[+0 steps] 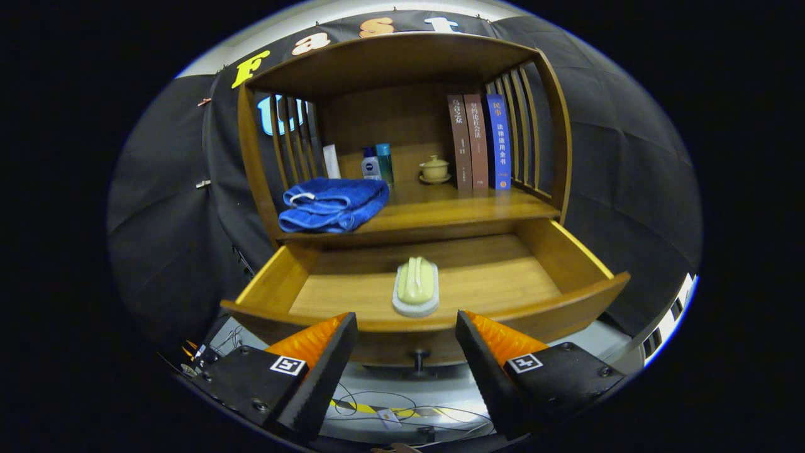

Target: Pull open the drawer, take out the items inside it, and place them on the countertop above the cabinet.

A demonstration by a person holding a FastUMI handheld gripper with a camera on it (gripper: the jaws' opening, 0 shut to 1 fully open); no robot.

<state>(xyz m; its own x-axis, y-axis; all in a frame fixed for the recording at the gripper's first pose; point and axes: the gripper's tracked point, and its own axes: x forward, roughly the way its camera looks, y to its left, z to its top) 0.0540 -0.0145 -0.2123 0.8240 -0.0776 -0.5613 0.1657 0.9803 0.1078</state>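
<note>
The wooden drawer [569, 258] of the cabinet stands pulled out, just beyond my fingers. On its floor near the front wall lies a pale green oblong item on a white base [416, 286]. A blue folded towel [332, 204] rests on the countertop [465, 204] above the drawer, at its left end. My gripper [406, 327] is open, its fingertips on either side of the drawer's small knob [417, 360] and slightly in front of the drawer front. Nothing is between the fingers.
At the back of the countertop stand a white card [331, 162], two small bottles [377, 165], a lidded cup on a saucer [434, 169] and three upright books [479, 142]. Slatted side walls and a top board enclose the shelf. Cables lie on the floor below.
</note>
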